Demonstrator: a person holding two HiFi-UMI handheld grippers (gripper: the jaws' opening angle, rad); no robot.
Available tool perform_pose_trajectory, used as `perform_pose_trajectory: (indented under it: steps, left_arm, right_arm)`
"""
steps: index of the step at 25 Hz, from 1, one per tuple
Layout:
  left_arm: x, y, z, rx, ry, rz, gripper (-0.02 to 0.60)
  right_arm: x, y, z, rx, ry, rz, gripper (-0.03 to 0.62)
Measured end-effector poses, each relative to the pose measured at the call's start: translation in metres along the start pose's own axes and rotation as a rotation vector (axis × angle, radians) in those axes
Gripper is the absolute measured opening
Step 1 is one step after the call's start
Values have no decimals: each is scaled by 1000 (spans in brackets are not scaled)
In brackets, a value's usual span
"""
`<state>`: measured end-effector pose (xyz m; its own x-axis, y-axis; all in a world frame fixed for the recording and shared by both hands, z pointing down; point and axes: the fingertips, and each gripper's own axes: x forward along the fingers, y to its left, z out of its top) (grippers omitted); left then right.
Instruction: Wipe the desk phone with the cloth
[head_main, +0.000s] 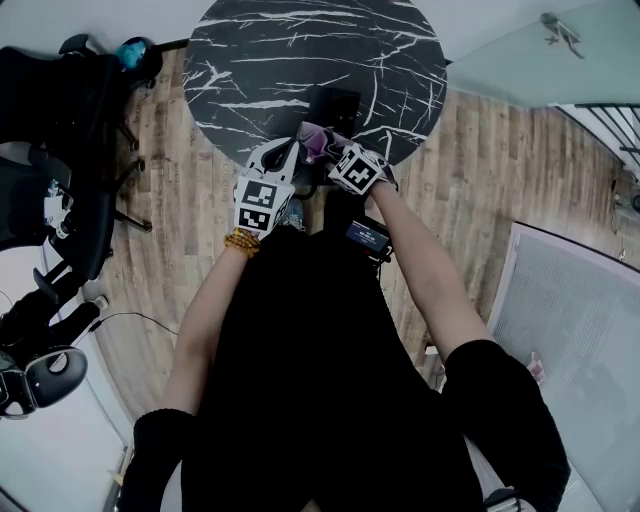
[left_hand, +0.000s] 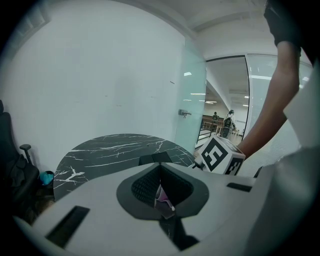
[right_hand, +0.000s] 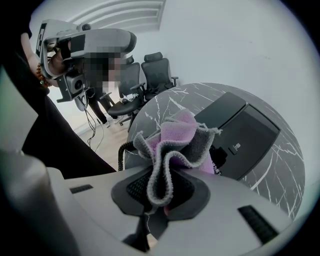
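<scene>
Above the near edge of the black marble worktop (head_main: 250, 70), the right gripper (right_hand: 157, 192) clenches its jaws on the bunched grey-and-purple cloth (right_hand: 172, 145) and the left gripper (left_hand: 161, 195) pinches a scrap of it between its jaws — close beside the black desk phone (right_hand: 245, 132) lying on that worktop.

my cloth (right_hand: 175, 150) is a grey and pink rag, all bunched up, poking out of my right claw (right_hand: 159, 197), with a corner pinched in my left claw (left_hand: 161, 195) too. The black desk phone (right_hand: 240, 132) lies flat just beyond the right claw
</scene>
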<state>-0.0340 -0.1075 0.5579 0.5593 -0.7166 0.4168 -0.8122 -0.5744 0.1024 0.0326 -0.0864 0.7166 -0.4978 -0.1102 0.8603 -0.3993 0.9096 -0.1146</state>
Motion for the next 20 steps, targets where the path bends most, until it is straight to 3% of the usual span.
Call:
perform_pose_trajectory:
  steps: [7, 15, 17, 20]
  left_arm:
    - [0, -2, -1, -3, 9, -1, 12]
    - [-1, -2, -1, -9, 2, 1, 12]
    - [-1, -3, 0, -9, 0, 0, 12]
    - [-1, -5, 2, -11, -4, 0, 12]
  right_arm:
    - [1, 1, -4, 7, 8, 49, 54]
    - [-35, -5, 24, -36, -86, 265, 55]
    - [-47, -20, 34, -52, -99, 265, 55]
    - [-65, -50, 52, -110, -126, 176, 55]
